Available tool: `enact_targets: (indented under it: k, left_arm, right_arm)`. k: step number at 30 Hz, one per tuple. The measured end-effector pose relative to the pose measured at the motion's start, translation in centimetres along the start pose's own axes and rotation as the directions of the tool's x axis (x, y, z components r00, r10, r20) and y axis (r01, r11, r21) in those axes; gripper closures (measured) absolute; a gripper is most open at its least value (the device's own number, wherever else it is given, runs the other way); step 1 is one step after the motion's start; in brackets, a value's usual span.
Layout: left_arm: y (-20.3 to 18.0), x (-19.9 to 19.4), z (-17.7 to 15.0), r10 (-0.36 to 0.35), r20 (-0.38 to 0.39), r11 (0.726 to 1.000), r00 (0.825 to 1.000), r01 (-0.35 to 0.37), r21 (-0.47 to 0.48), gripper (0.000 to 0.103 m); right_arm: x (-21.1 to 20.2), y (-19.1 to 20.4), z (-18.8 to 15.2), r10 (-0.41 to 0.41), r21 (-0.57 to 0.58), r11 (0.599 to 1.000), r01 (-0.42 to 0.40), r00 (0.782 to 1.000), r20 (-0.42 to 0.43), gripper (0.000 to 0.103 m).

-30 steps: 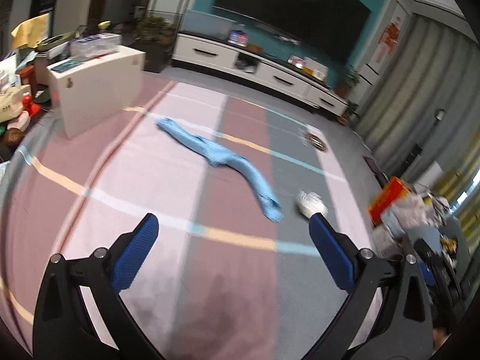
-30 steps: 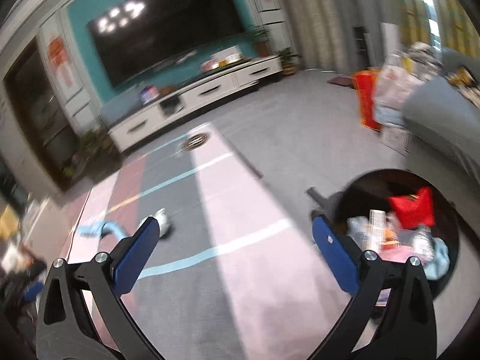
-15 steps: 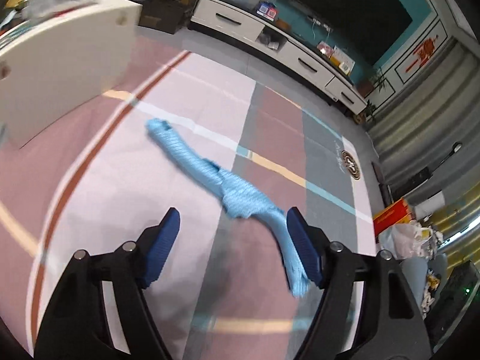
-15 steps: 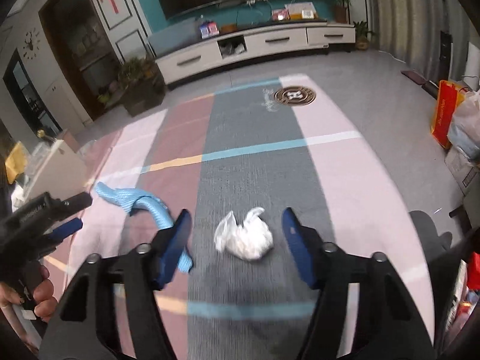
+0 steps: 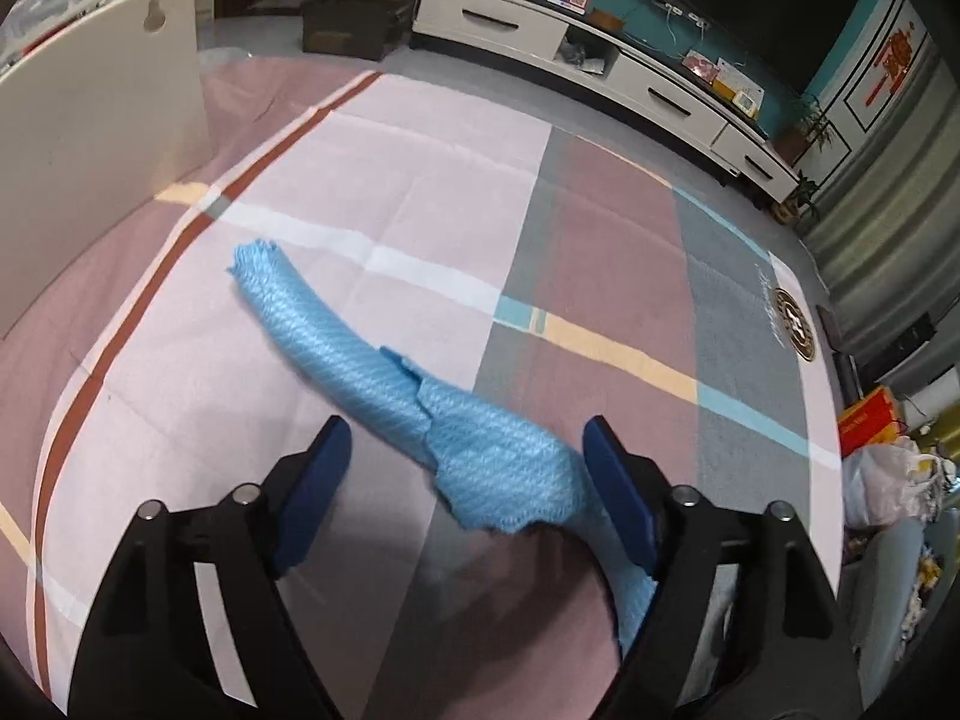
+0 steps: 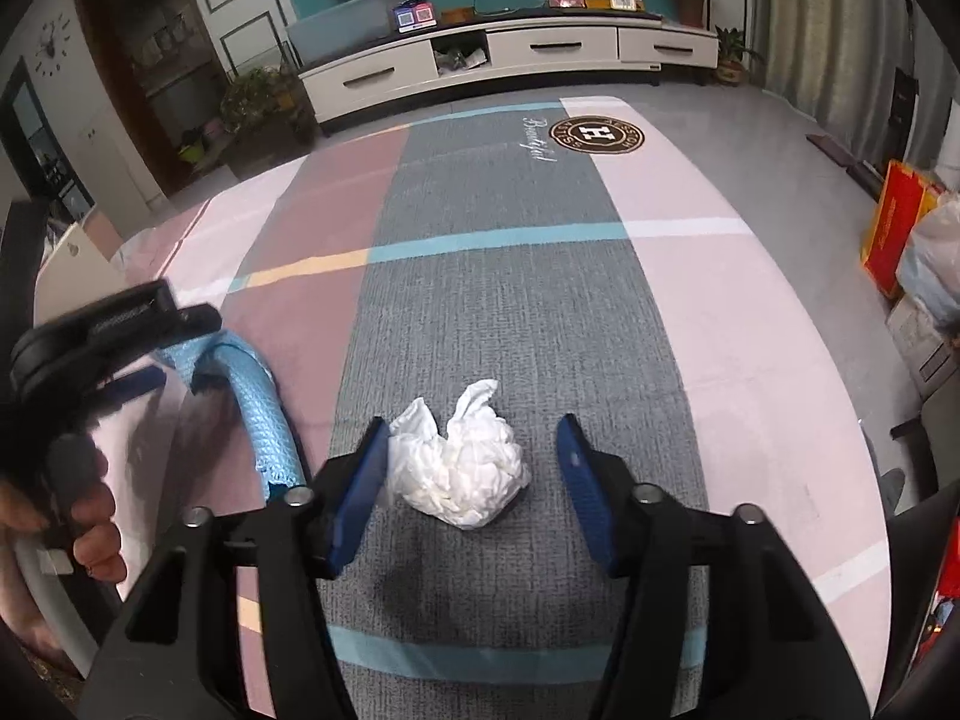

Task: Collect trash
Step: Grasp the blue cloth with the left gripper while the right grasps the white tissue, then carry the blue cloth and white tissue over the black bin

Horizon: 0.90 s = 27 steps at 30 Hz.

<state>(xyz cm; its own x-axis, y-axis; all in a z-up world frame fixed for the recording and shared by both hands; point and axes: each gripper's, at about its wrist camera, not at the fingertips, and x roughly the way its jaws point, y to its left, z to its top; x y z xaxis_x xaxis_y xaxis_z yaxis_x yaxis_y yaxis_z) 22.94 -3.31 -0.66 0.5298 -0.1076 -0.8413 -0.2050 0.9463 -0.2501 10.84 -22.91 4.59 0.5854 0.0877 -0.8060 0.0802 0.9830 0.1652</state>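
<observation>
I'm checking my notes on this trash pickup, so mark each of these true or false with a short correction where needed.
1. The crumpled white tissue lies between the right gripper fingers. True.
2. The tissue lies on a pink stripe. False: it is on the rug's grey band.
3. The left gripper straddles a blue cloth. True.
4. The right gripper has lifted the tissue. False: the tissue rests on the rug; the jaws have been closing, a gap remains.

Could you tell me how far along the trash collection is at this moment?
Nothing is picked up yet. The right gripper has been closing its jaws around the crumpled tissue on the rug; one pad is at it, the other apart. The left gripper straddles the blue cloth, ungripped. Both still need lifting and binning.
</observation>
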Motion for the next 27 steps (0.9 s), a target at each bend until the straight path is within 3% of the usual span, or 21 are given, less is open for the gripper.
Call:
enact_targets:
  k: [3,5,6,8,9,13,20,27]
  left_arm:
    - [-0.2,0.3,0.0,-0.007,0.025,1.0,1.0,0.008,-0.017,0.059]
    - [-0.8,0.5,-0.1,0.003,0.042,1.0,0.999,-0.003,0.004,0.068]
    - [-0.9,0.5,-0.2,-0.003,0.041,1.0,0.999,0.002,0.009,0.08]
    - [-0.8,0.6,-0.3,-0.044,0.038,0.999,0.998,0.044,0.003,0.089]
    - [-0.6,0.5,-0.4,-0.057,0.039,0.998,0.998,0.057,-0.005,0.09]
    - [0.1,-0.9,-1.1,-0.145,0.05,0.988,0.988,0.148,-0.047,0.092]
    - [-2.4,-9.0,-2.6,-0.273,0.153,0.962,0.95,0.268,0.049,0.092]
    - [-7.3,-18.7,-6.1,-0.455,0.213,0.883,0.865,0.406,0.236,0.092]
  right_arm:
    - [0.5,-0.1,-0.1,0.011,0.01,1.0,-0.011,1.0,-0.017,0.059]
    - [0.7,-0.4,0.0,0.024,0.02,1.0,-0.023,0.999,-0.023,0.061]
    - [0.8,-0.5,0.0,0.028,0.024,0.999,-0.027,0.999,-0.023,0.064]
    - [0.8,-0.6,0.1,0.042,0.033,0.999,-0.041,0.999,-0.015,0.072]
    - [0.7,-0.7,0.1,0.057,0.038,0.998,-0.056,0.998,-0.016,0.078]
    - [0.1,-1.0,0.2,0.05,0.047,0.998,-0.05,0.999,0.001,0.083]
    - [-5.5,-3.5,0.2,0.037,0.113,0.992,-0.048,0.994,0.101,0.083]
    - [-14.6,-7.2,-0.6,-0.001,0.183,0.982,-0.046,0.968,0.249,0.083]
